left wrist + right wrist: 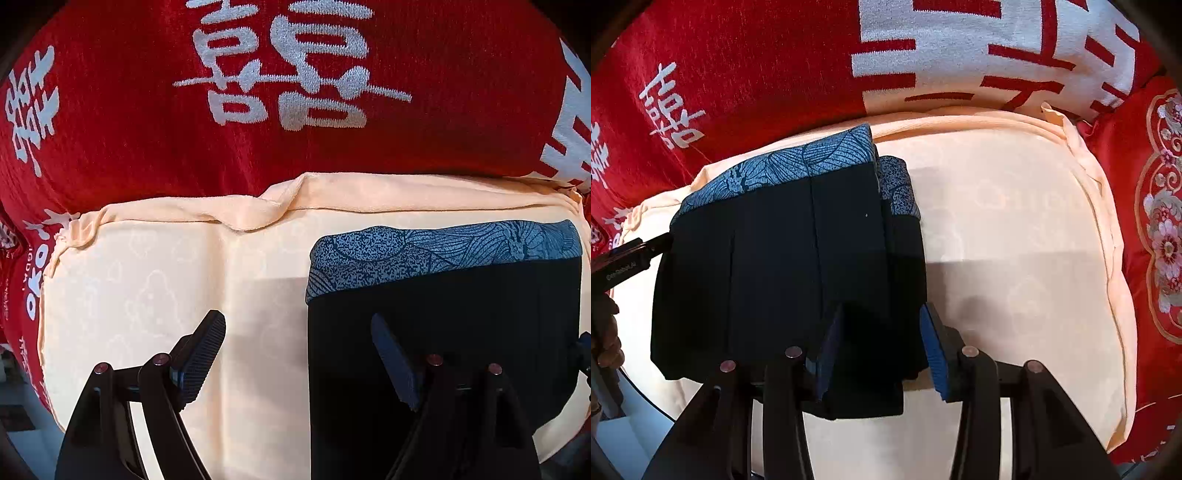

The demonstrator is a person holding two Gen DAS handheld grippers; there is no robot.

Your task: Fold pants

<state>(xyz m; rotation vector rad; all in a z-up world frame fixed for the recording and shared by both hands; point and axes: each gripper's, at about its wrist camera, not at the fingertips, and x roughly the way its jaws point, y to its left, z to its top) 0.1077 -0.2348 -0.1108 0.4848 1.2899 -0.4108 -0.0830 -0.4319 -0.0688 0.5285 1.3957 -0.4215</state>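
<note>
The pants (783, 258) are seen folded into a compact black stack on the peach cushion (1015, 229), with a blue leaf-patterned band (798, 162) showing along the far edge of the stack. No container is shown in either view; the cushion is the only thing bearing the garment. In the right wrist view a second layer of the fold is seen stepped out to the right of the top layer, its patterned band lying just beside the first.

The right gripper (882, 354) is held with its jaws apart, straddling the near right corner of the pants (one blue pad over the black fabric, the other out over bare cushion); nothing is clamped between them. The left gripper (299, 354) is likewise spread wide: its left finger is over the cushion and its right finger over the black cloth, with nothing held. In the right wrist view the tip of the left gripper is seen at the left edge of the stack, though contact cannot be judged.

Behind the cushion a red blanket (110, 110) with white characters is spread. At the right an embroidered red fabric (1160, 229) with floral work is seen beside the cushion's edge.
</note>
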